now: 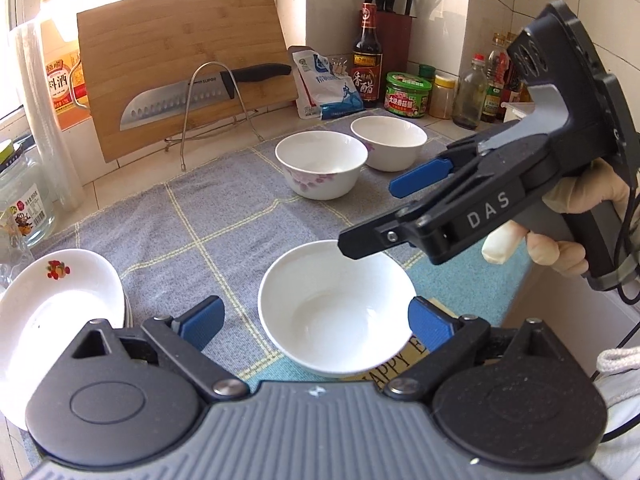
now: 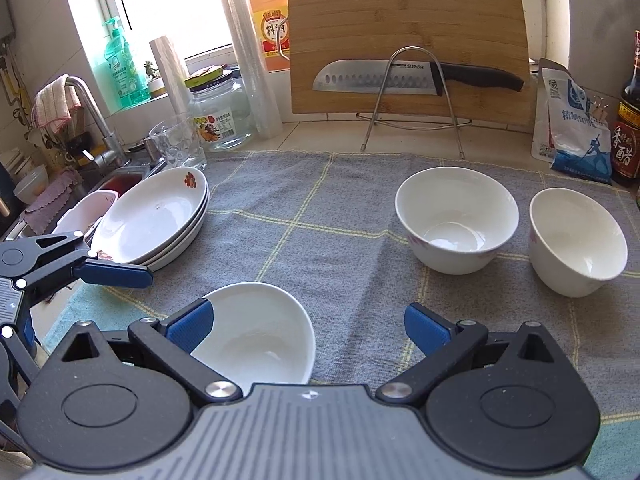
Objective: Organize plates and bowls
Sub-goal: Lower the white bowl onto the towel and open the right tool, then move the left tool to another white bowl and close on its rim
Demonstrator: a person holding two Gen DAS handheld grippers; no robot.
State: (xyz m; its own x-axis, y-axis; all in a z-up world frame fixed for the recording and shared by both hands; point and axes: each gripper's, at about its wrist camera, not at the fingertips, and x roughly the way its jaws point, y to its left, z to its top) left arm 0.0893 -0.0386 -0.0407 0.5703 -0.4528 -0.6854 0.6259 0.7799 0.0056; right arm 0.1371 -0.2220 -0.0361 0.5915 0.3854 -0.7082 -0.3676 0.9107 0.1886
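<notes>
A plain white bowl (image 1: 338,308) stands upright on the grey checked cloth (image 1: 208,216). It sits between the wide-apart pads of my left gripper (image 1: 316,326), and the pads do not press on it. My right gripper (image 1: 368,216) hangs open over the bowl's far right rim with nothing in it. In the right wrist view my right gripper (image 2: 308,326) is open, with the same bowl (image 2: 260,332) partly behind its left finger. Two flowered bowls (image 2: 456,220) (image 2: 578,240) stand farther back. A stack of plates (image 2: 156,220) lies at the left, near my left gripper (image 2: 88,304).
A bamboo cutting board (image 2: 404,12) and a knife (image 2: 380,78) on a wire rack stand at the back. Bottles and jars (image 1: 404,94) line the back right wall. A glass jar (image 2: 222,116), a tumbler (image 2: 178,146) and the sink with its faucet (image 2: 92,116) are at the left.
</notes>
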